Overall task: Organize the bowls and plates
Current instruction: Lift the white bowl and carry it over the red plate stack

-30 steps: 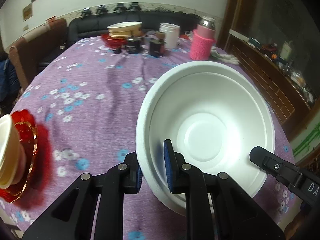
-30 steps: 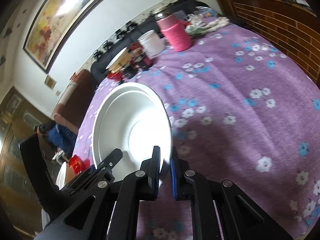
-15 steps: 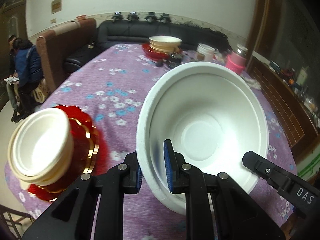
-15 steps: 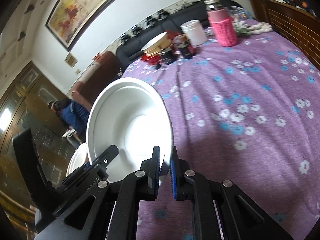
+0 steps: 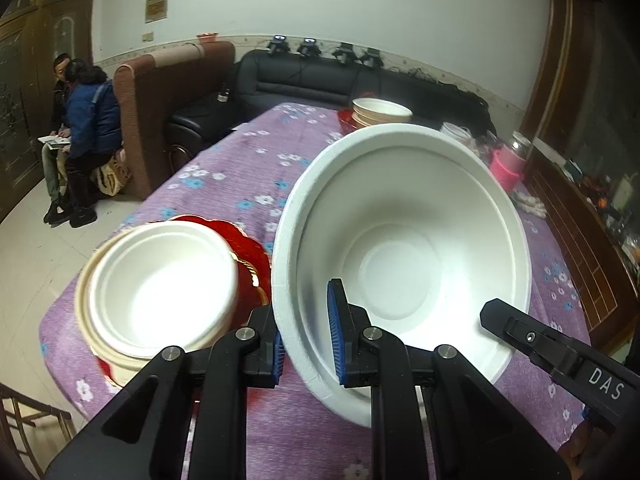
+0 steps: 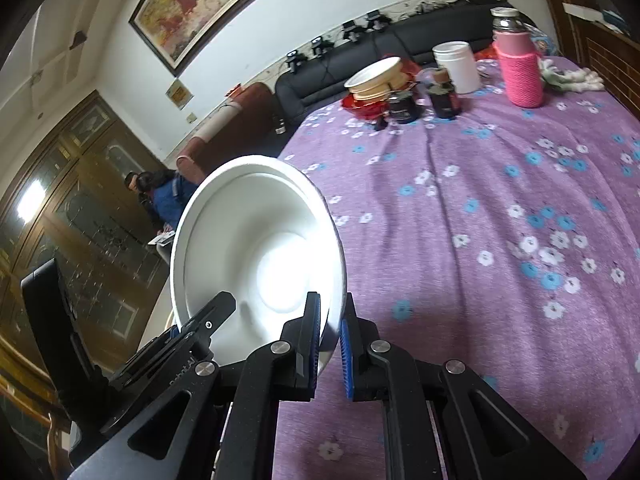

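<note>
The right gripper (image 6: 330, 334) pinches the rim of a white bowl (image 6: 256, 256), held tilted above the purple flowered surface (image 6: 500, 208). The left gripper (image 6: 200, 324) grips its opposite edge.

I'm in a home's living and dining room. Before me the worktop (image 6: 500, 208) wears a purple cloth with a flower print and carries household things: a pink knitted bottle sleeve (image 6: 520, 68), a white jar (image 6: 458, 66), stacked bowls on a red plate (image 5: 374, 114). Behind it runs a black leather sofa (image 5: 304, 84) beside a brown armchair (image 5: 168, 108). A framed painting (image 6: 200, 4) hangs on the pale wall, dark wooden cabinets (image 6: 92, 200) line one side, and two people (image 5: 80, 136) sit reading on the tiled floor's far edge.
</note>
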